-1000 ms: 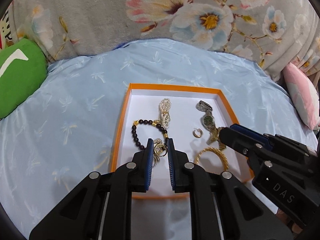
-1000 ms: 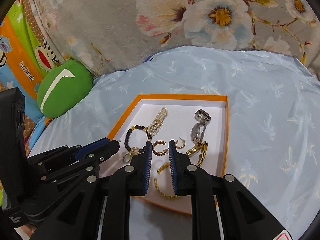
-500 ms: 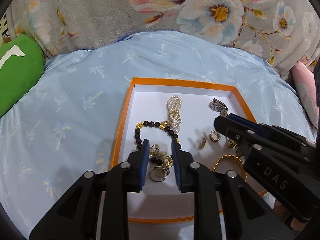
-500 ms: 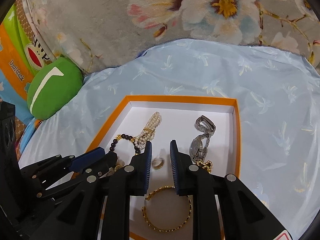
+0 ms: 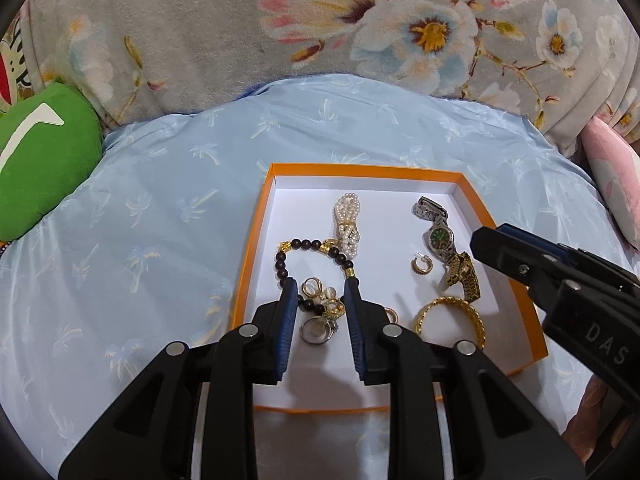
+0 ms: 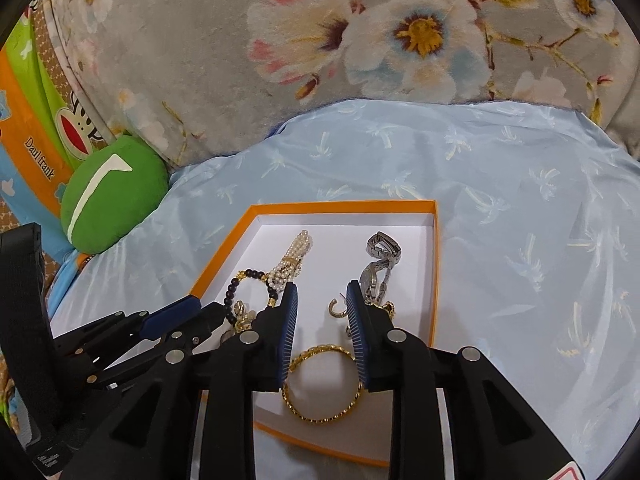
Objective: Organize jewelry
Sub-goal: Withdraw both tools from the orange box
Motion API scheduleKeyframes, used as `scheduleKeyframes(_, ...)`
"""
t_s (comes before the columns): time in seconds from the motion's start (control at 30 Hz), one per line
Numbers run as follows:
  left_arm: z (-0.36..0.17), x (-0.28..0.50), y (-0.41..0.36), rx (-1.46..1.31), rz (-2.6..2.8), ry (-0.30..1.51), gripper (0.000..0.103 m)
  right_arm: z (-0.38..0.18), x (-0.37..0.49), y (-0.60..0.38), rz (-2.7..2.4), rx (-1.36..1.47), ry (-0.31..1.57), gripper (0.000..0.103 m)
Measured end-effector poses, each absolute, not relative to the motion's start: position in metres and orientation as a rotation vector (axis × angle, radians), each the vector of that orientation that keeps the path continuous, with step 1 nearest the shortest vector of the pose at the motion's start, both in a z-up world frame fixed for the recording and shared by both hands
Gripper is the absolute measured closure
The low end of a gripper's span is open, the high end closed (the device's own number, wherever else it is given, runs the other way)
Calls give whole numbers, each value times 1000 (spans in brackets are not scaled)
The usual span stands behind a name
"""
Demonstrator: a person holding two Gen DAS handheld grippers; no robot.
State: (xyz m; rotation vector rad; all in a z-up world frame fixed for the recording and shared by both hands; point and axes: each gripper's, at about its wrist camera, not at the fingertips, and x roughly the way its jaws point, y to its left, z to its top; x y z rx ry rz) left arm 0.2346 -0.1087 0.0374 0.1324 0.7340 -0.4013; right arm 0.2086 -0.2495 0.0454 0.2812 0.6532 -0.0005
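An orange box (image 5: 360,168) with a white floor holds a pearl bracelet (image 5: 348,220), a dark bead bracelet (image 5: 282,264), a silver watch (image 5: 438,236), a gold watch (image 5: 464,274) and a gold chain bracelet (image 5: 452,312). My left gripper (image 5: 320,292) stands open over the box's near left part. A cluster of rings (image 5: 320,312) lies on the floor between its fingers, untouched. My right gripper (image 6: 321,292) hovers over the box (image 6: 344,205), its jaws opening. A gold hoop earring (image 6: 337,308) lies loose between them, with the chain bracelet (image 6: 320,384) under its fingers.
The box rests on a light blue sheet (image 5: 160,220). A floral blanket (image 5: 320,40) rises behind it. A green cushion (image 5: 40,160) lies at the left and a pink pillow (image 5: 616,184) at the right. The two grippers stand side by side over the box.
Both pairs of jaws have spread wider. The rings once pinched between the left fingers and the hoop earring between the right ones now lie loose on the box floor.
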Motion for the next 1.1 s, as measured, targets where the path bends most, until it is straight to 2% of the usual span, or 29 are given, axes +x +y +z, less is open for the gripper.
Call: scheduleKeyframes(1.1, 26, 197, -87, 149, -347, 728, 80, 17, 156, -223, -74, 165, 697, 77)
